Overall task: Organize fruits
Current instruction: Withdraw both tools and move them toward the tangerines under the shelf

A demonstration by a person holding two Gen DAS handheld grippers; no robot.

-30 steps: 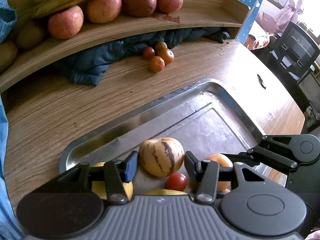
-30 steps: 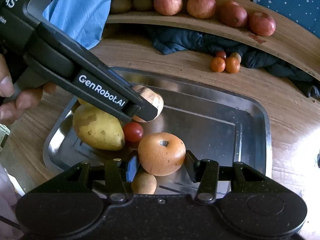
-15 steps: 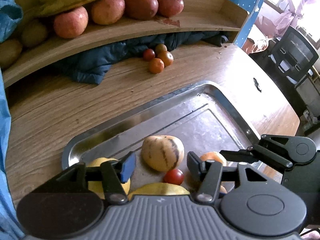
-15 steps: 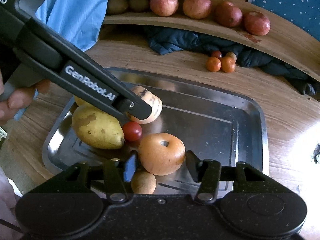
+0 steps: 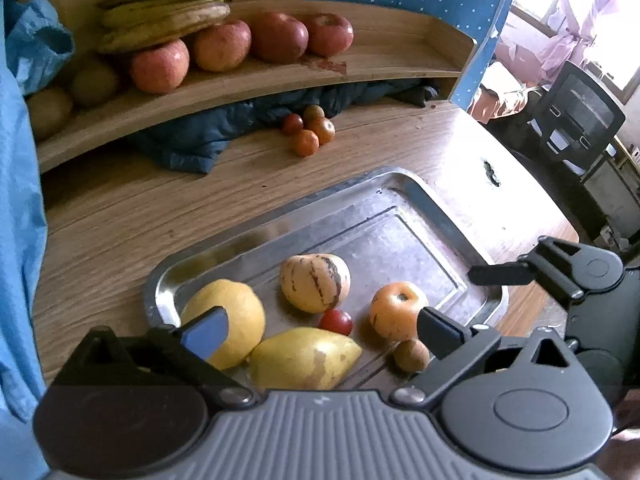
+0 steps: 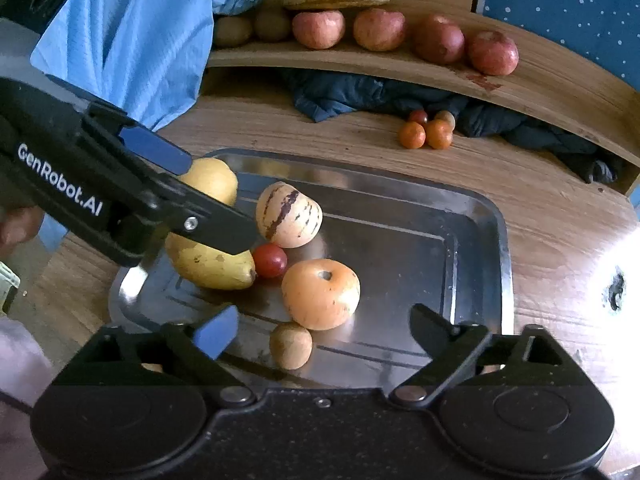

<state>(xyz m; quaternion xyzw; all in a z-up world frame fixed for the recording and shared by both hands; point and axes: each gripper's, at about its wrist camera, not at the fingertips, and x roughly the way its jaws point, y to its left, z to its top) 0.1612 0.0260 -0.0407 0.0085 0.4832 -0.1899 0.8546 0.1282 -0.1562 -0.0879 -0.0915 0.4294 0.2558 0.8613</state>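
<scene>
A steel tray (image 5: 404, 184) sits on a wood-grain table (image 5: 120, 216); striped melon (image 5: 314, 282), orange fruit (image 6: 320, 294) and pear (image 5: 304, 358) lie loose in it; left gripper (image 5: 320, 330) and right gripper (image 6: 322, 328) have just been opening, jaws wide, nothing between; apples (image 5: 220, 46) line a curved shelf (image 5: 380, 64); an office chair (image 5: 576, 116) stands by a bright window.

Yellow round fruit (image 6: 212, 179): largely covered by the left gripper's arm in the right wrist view. Yellow pear (image 6: 208, 262): top hidden under the same arm. Bananas (image 5: 164, 12): cut off by the top edge. Brown fruits (image 5: 48, 110) on shelf: shadowed, kind indeterminable. Tray (image 5: 404, 184): near edge hidden behind gripper body.
</scene>
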